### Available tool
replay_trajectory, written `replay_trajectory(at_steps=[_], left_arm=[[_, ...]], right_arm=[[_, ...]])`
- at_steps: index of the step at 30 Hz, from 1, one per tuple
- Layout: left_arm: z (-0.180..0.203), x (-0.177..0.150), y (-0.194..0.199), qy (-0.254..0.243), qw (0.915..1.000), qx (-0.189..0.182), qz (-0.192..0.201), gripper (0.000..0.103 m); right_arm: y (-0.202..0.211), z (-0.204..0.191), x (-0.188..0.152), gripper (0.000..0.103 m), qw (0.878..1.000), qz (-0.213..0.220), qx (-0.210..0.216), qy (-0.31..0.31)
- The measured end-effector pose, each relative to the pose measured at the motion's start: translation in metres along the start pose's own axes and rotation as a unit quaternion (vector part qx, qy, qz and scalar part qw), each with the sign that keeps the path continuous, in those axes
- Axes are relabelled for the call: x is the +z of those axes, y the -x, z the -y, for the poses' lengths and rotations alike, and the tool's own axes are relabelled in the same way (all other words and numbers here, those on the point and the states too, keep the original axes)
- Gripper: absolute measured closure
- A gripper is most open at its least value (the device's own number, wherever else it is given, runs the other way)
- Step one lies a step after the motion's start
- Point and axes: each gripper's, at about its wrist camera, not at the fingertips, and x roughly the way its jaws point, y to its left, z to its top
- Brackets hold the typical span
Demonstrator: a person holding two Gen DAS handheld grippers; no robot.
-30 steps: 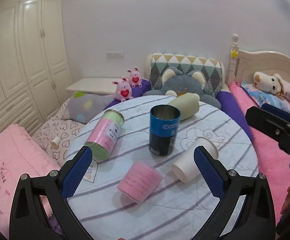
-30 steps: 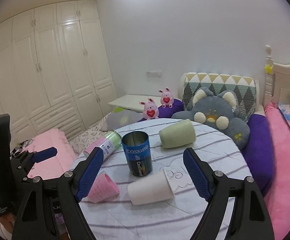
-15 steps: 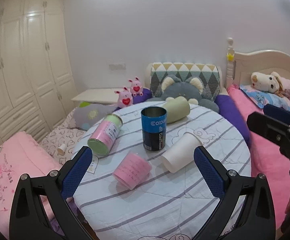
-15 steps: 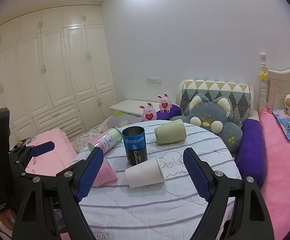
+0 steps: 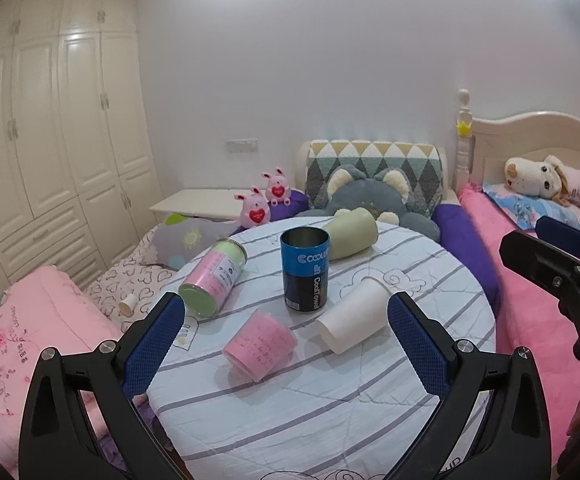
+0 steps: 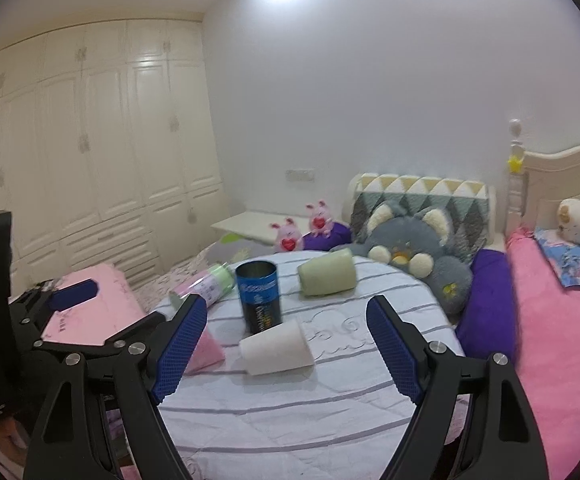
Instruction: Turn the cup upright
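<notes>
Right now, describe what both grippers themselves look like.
The left gripper and right gripper match: black angular frames with triangular cutouts and silver bolts, each finger lined with a blue, finely textured pad. No cables, markings or sleeves show.

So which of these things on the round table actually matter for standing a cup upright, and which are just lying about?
Job: white cup, pink cup, green cup, pink-green can, all on their sides; both open tongs.

Lying about: upright blue can, grey plush, pink bunnies.
</notes>
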Motion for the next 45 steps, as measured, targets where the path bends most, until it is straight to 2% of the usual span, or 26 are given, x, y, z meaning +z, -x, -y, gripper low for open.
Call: replay_trajectory(at_steps=[7,27,45], left_arm=[[-0.003,0.002,0.009,0.014,0.9998,-0.004,0.016,0.000],[0.001,0.007,0.008,0.014,0.9998,0.003,0.014,0.000],[0.000,0.003,-0.008,0.012,0.9999,0.007,0.007,0.000]], right_arm=[[0.001,0.001,0.001,0.020,1.000,0.001,-0.028,0.004],[-0.007,0.001,0.001,0.020,1.000,-0.016,-0.016,0.001],[-0.018,0.001,0.003,0.020,1.000,-0.026,-0.009,0.002]])
